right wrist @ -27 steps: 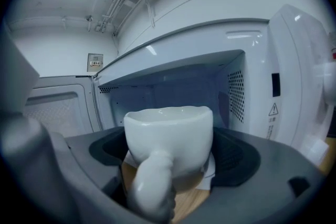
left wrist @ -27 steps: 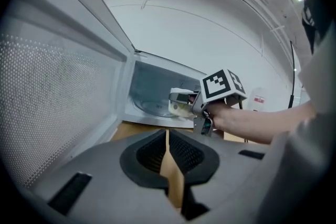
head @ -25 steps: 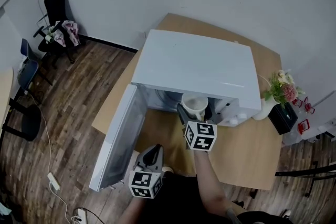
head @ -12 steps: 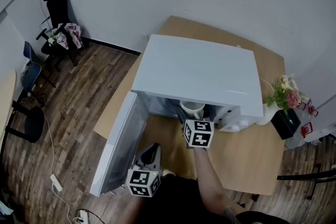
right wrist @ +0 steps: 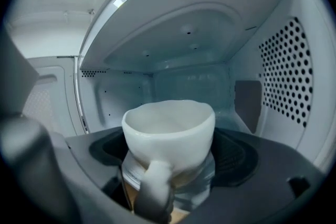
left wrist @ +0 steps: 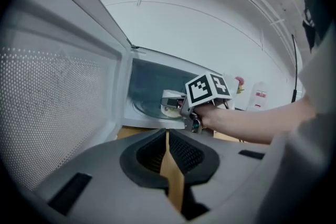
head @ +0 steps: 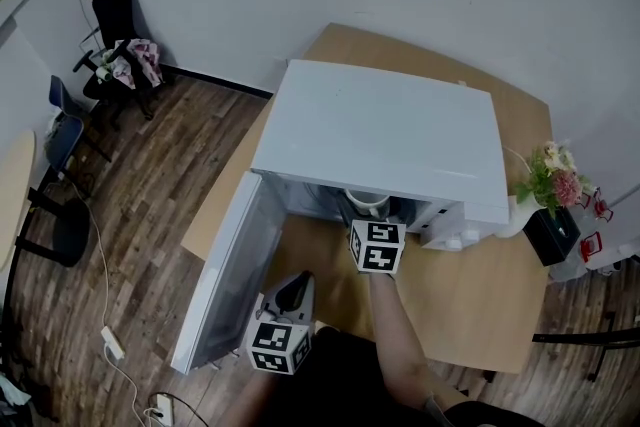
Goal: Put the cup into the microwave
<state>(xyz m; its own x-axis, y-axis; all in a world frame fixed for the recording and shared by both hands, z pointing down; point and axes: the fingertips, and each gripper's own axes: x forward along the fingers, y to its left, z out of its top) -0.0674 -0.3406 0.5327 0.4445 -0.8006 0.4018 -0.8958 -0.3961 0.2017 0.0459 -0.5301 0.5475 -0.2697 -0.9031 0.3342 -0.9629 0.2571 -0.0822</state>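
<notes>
A white cup [right wrist: 169,139] with its handle toward the camera sits between the jaws of my right gripper [right wrist: 170,176], which is shut on it. The cup [head: 367,202] is just inside the mouth of the white microwave [head: 380,130], under its roof, above the glass turntable [left wrist: 152,108]. The right gripper [head: 376,245] reaches in from the front. The microwave door [head: 225,270] hangs wide open to the left. My left gripper [head: 288,300] hovers low by the door's edge, its jaws shut with nothing between them. From the left gripper view the cup [left wrist: 172,105] is partly hidden behind the right gripper.
The microwave stands on a wooden table [head: 460,295]. A vase of flowers [head: 548,183] and a black box [head: 555,233] sit at the table's right edge. A perforated wall [right wrist: 286,73] lines the cavity's right side. Chairs [head: 115,35] stand far left on the wood floor.
My right gripper has carried the cup forward from in front of the opening to inside the microwave's mouth. The left gripper has stayed near the door.
</notes>
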